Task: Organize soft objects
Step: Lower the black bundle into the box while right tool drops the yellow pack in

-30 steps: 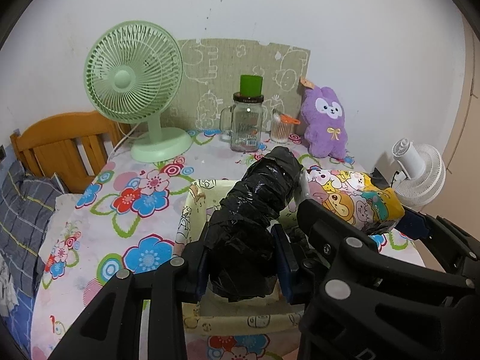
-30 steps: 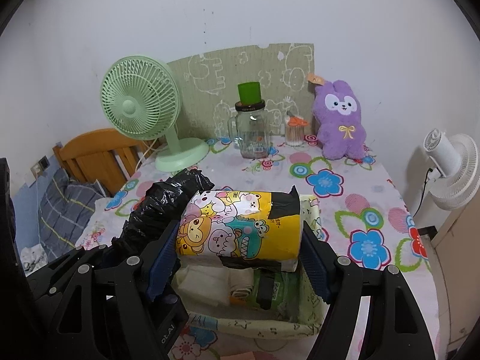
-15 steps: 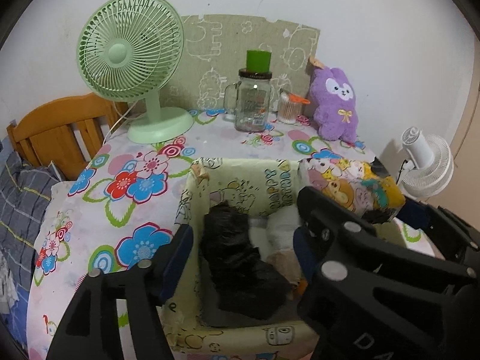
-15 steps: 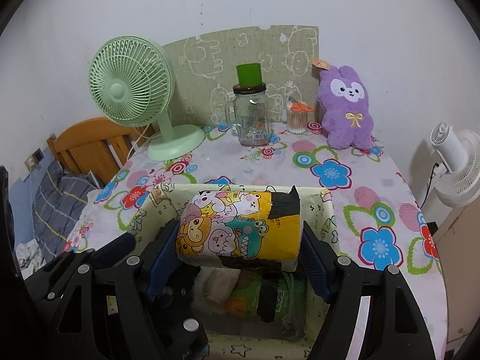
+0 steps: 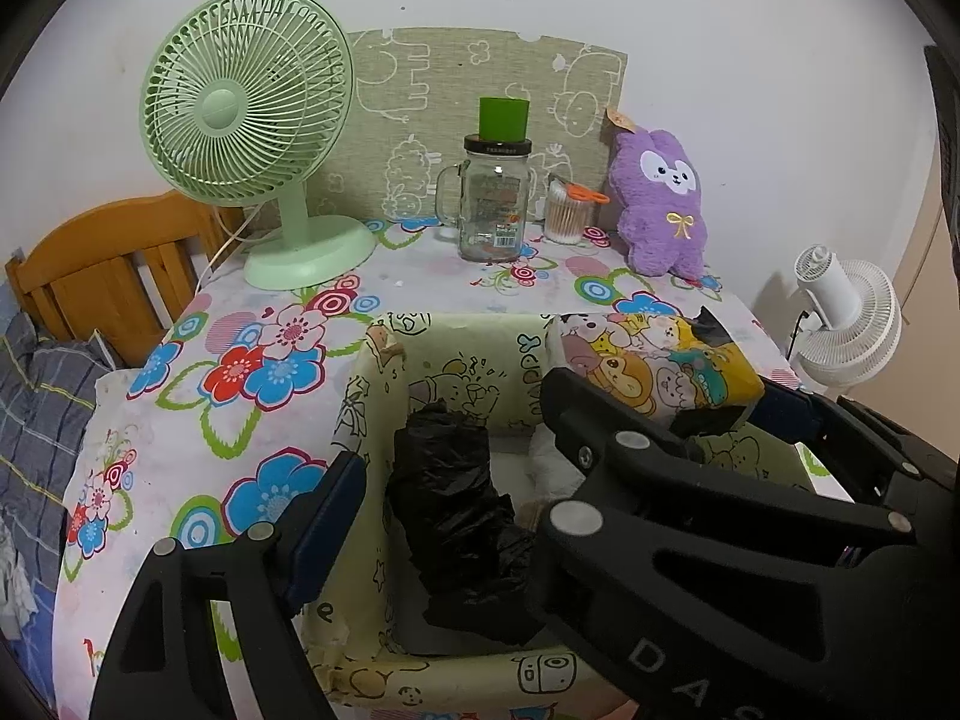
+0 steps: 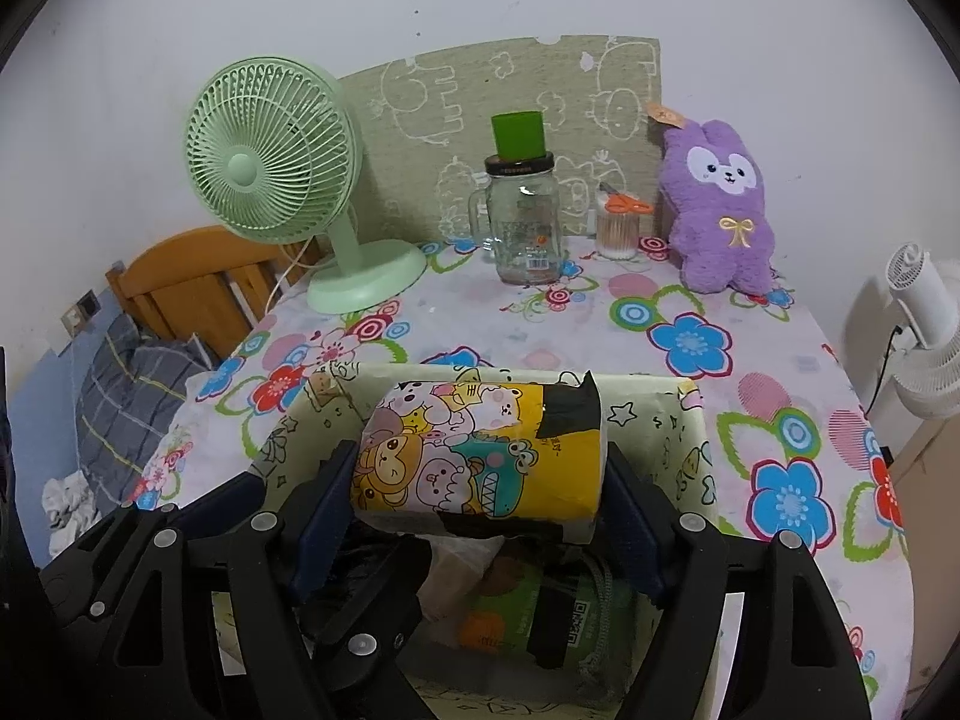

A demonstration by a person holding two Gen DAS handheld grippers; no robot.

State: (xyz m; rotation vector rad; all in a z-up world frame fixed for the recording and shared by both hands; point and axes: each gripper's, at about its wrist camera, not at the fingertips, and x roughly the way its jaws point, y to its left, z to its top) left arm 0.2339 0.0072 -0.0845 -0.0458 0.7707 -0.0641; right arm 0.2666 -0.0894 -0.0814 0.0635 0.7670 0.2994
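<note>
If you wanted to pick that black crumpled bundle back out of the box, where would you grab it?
Probably around its upper end, coming straight down from above. The black plastic bundle lies lengthwise inside the cartoon-printed box, with walls close on its left and near sides, so a sideways approach looks blocked. It is narrow across, so an open gripper should straddle its width.

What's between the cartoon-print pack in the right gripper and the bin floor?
Other items. Under the cartoon-print pack held by the right gripper, the bin already holds a green packet and a white bundle; the black bag lies left.
</note>
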